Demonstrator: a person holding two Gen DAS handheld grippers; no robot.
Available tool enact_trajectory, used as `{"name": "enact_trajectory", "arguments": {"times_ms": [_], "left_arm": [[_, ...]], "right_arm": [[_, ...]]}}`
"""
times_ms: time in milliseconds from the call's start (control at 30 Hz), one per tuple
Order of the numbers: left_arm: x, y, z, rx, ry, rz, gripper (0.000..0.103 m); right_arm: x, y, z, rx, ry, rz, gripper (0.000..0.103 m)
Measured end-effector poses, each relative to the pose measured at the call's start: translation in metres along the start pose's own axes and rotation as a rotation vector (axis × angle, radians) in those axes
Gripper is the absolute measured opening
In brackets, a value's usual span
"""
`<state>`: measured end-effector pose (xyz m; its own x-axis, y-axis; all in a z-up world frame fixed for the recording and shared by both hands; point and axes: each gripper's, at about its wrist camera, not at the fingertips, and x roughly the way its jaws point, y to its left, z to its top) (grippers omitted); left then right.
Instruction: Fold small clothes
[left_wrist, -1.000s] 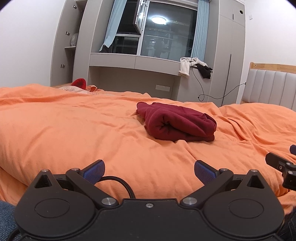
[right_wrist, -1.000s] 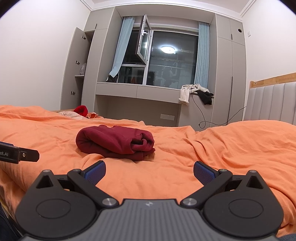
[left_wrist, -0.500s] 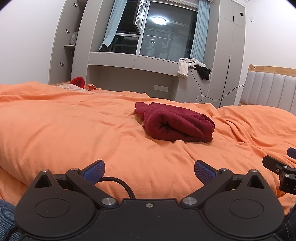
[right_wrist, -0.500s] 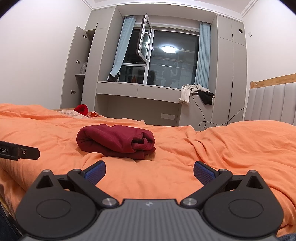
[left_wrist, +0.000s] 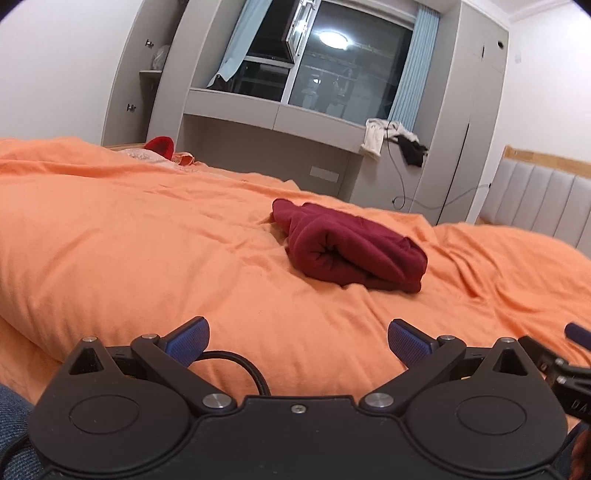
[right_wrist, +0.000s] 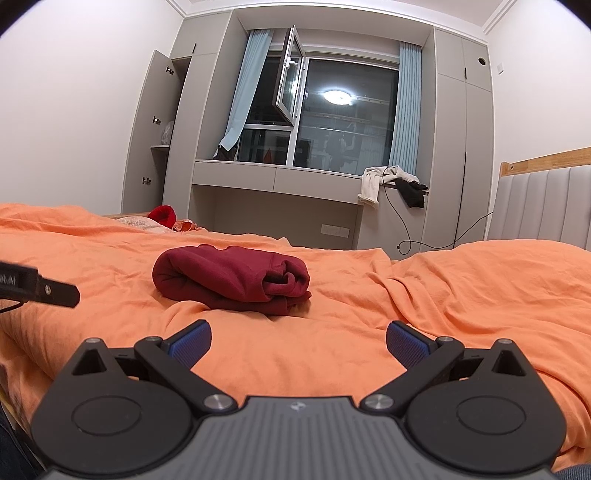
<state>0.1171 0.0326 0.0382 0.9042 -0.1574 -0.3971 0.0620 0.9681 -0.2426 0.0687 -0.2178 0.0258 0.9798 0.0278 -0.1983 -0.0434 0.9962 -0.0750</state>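
Garment (left_wrist: 351, 249): dark red, lying in a compact folded bundle on the orange duvet (left_wrist: 129, 240), ahead of both tools and touched by neither.
Change: over the last second the bundle has kept its shape and place; only the left view has tilted and shifted a little, so the left tool has moved slightly while the right one has stayed almost still.
Left gripper (left_wrist: 297, 338): spread wide, nothing between its blue pads, low over the near edge of the duvet.
Right gripper (right_wrist: 298, 338): likewise spread and empty; bundle ahead and slightly to its left.
Meaning: the fold on this piece looks finished, and both tools appear to be backed off from it.
Next: probably another item; a red thing (right_wrist: 162, 214) lies far beyond the bundle.
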Motion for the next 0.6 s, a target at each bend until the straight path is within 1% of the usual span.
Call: {"name": "enact_trajectory", "arguments": {"times_ms": [67, 333, 500, 600], "left_arm": [[-0.0003, -0.0008, -0.0006, 0.001, -0.008, 0.008, 0.103], [-0.0037, 0.0001, -0.0011, -0.011, -0.034, -0.006, 0.102], [-0.0026, 0.0, 0.0003, -0.012, -0.023, 0.008, 0.103], [-0.0018, -0.0006, 0.0014, -0.004, -0.016, -0.001, 0.103]], "right_arm": [[-0.0004, -0.0016, -0.0006, -0.001, 0.0, 0.0, 0.103], [-0.0029, -0.0094, -0.0022, -0.011, 0.004, 0.004, 0.103], [-0.0024, -0.0082, -0.002, -0.012, 0.005, 0.004, 0.103], [-0.0015, -0.0097, -0.0022, -0.016, 0.008, 0.006, 0.103]]}}
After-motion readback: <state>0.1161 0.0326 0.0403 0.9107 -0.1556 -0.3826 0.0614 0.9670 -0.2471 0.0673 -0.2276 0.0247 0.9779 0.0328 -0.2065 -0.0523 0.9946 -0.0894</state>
